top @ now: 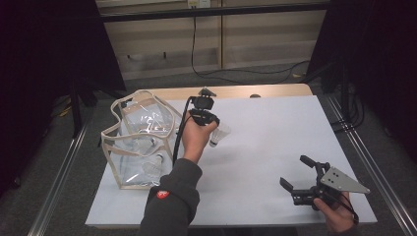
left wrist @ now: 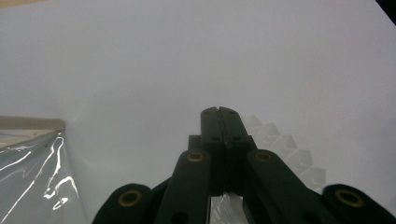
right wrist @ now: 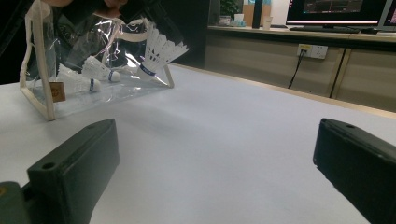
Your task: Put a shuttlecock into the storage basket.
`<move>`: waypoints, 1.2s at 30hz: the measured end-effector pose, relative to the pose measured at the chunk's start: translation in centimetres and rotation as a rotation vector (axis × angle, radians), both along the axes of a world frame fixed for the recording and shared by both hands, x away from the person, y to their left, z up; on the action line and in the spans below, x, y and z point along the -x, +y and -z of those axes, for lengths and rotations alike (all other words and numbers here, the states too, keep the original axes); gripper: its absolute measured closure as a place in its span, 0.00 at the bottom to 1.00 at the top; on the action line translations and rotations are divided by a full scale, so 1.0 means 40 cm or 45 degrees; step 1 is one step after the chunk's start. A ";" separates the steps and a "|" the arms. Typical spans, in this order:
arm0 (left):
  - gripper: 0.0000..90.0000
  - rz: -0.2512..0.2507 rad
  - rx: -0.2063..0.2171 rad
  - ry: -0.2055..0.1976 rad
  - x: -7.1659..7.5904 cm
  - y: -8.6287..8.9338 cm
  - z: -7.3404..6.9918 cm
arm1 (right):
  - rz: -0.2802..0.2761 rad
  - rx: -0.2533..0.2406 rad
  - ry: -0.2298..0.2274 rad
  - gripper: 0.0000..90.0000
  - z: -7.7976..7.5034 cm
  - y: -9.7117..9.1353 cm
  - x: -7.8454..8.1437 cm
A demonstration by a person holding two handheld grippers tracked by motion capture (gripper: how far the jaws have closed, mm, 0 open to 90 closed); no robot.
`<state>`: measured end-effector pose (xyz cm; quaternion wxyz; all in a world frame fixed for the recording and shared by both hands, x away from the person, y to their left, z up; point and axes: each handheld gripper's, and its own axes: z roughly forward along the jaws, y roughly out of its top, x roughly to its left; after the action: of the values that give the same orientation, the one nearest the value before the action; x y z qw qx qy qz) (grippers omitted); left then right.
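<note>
Where the high view looks down on the counter [top: 275,147], the left gripper [top: 209,118] is held above the white sheet, just to the right of the clear bag [top: 140,142] standing near the counter's left edge. Its jaws are pinched shut on a shuttlecock [top: 220,134], which hangs out to their right and a little below, feathers nearer the jaws, cork tip pointing down toward the sheet. The bag's open mouth lies to the left of the load, so this hand is by far the nearer one. The right gripper [top: 295,174] rests near the counter's front right corner, well apart from both, its jaws spread wide on nothing.

From the left gripper view, the jaws meet tightly, and the white feather skirt [left wrist: 289,149] fans out behind them to the right, with the bag's glossy wall [left wrist: 32,172] low at the left.

Seen in the right gripper view, the two jaws stand far apart over bare sheet. Across the counter the bag [right wrist: 70,70] holds shuttlecocks [right wrist: 100,72] lying on their sides, and the lifted one [right wrist: 159,51] tilts with feathers up beside the bag's mouth.
</note>
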<state>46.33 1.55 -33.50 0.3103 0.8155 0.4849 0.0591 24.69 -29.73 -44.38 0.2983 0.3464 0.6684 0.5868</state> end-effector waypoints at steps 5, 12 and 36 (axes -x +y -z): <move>1.00 0.011 0.016 0.002 0.003 0.000 -0.029 | 0.001 0.001 0.002 0.00 0.000 0.000 0.000; 1.00 0.014 0.043 -0.001 0.006 0.003 -0.061 | 0.001 0.004 0.001 0.00 0.000 0.000 0.000; 1.00 0.040 0.091 0.004 0.018 0.025 -0.120 | -0.003 -0.004 -0.001 0.00 -0.001 0.003 0.002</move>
<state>45.61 2.57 -28.71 0.3393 0.8116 0.4742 0.0357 24.61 -29.62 -44.35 0.2974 0.3459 0.6676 0.5884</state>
